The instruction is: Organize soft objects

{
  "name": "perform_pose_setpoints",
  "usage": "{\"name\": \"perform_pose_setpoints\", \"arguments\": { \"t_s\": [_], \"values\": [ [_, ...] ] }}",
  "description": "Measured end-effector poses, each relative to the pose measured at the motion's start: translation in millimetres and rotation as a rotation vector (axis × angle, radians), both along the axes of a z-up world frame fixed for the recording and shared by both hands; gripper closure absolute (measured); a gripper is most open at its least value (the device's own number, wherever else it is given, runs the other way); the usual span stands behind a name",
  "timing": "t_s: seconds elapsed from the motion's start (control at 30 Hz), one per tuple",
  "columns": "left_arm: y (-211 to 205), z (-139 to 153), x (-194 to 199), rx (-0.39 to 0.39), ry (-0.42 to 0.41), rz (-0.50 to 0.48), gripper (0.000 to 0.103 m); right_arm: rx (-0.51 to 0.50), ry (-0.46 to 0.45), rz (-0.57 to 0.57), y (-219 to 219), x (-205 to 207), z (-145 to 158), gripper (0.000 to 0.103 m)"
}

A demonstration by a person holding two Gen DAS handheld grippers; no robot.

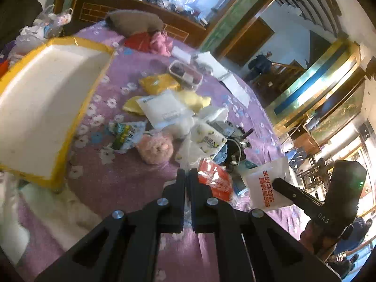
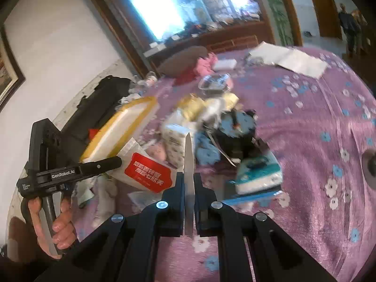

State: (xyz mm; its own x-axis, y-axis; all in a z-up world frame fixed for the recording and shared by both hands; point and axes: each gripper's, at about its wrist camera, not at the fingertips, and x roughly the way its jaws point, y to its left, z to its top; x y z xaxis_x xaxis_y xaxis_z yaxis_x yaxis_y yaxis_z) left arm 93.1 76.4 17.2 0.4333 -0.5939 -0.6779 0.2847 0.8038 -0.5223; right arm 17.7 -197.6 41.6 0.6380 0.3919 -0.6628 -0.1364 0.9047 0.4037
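Note:
A white pouch with a red label [image 2: 146, 172] hangs in the air between both grippers. My left gripper [image 2: 118, 161] is shut on its left edge in the right wrist view. My right gripper [image 2: 188, 176] is shut on its thin white edge [image 2: 188, 176]. In the left wrist view the pouch [image 1: 268, 185] is held by the right gripper [image 1: 278, 182], and the left gripper [image 1: 187, 172] shows its fingers pressed together. A pile of soft things lies on the purple bedspread [image 1: 122, 178]: a pink plush [image 1: 156, 149], yellow bags [image 1: 159, 83], a red packet [image 1: 215, 181].
A white foam box with yellow taped rim [image 1: 52, 181] stands at the left of the bed; it also shows in the right wrist view [image 2: 117, 129]. A clear lidded container [image 1: 185, 74], white papers [image 2: 298, 61], a teal tissue pack [image 2: 258, 176] and dark cables [image 2: 235, 138] lie around.

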Motion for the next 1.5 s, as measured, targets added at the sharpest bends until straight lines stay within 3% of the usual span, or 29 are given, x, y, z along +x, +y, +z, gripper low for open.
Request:
{"name": "perform_pose_setpoints", "arguments": {
  "t_s": [0.17, 0.37, 0.57, 0.77, 0.93, 1.0, 1.07, 1.13, 1.17, 1.2, 1.27, 1.33, 1.5],
  "values": [
    [41.5, 38.2, -13.0, -0.062, -0.056, 0.038, 0.1, 0.047, -0.039, 0.07, 26.8, 8.1, 21.0, 0.096],
    [111.1, 62.4, 1.5, -0.015, -0.125, 0.209, 0.1, 0.119, -0.059, 0.203, 91.6, 46.6, 40.4, 0.095],
    [169.9, 41.2, 37.8, 0.024, -0.096, 0.338, 0.1, 0.16, -0.015, 0.289, 167.9, 107.5, 28.9, 0.095],
    [209.3, -3.8, 76.6, 0.045, 0.01, 0.412, 0.1, 0.163, 0.083, 0.292, 217.4, 164.6, -13.7, 0.095],
    [206.3, -27.9, 86.5, 0.16, 0.057, 0.45, 0.098, 0.189, 0.2, 0.272, 238.7, 193.2, -58.3, 0.094],
    [197.6, -26.1, 81.4, 0.228, 0.043, 0.433, 0.075, 0.175, 0.236, 0.262, 243.4, 195.2, -66.2, 0.093],
    [184.8, -16.9, 71.2, 0.295, -0.006, 0.43, 0.027, 0.107, 0.228, 0.265, 248.9, 192.5, -64.0, 0.092],
    [176.3, -3.5, 58.2, 0.347, -0.075, 0.458, 0.022, 0.037, 0.197, 0.261, 249.8, 184.0, -52.4, 0.084],
    [171.8, 4.2, 51.7, 0.361, -0.112, 0.47, 0.021, 0.015, 0.171, 0.257, 246.2, 177.5, -43.6, 0.071],
    [167.8, 11.1, 45.3, 0.365, -0.148, 0.475, 0.019, 0.005, 0.134, 0.249, 239.2, 170.1, -34.2, 0.05],
    [155.9, 28.1, 28.1, 0.351, -0.216, 0.475, 0.015, -0.017, 0.041, 0.196, 216.2, 145.5, -12.0, 0.026],
    [137.4, 42.9, 9.7, 0.337, -0.281, 0.462, 0.011, -0.031, -0.043, 0.163, 187.2, 113.9, 9.6, 0.023],
    [61.7, 51.9, -26.1, 0.338, -0.379, 0.356, 0.008, -0.007, -0.092, 0.108, 105.8, 48.7, 32.0, 0.015]
  ]
}}
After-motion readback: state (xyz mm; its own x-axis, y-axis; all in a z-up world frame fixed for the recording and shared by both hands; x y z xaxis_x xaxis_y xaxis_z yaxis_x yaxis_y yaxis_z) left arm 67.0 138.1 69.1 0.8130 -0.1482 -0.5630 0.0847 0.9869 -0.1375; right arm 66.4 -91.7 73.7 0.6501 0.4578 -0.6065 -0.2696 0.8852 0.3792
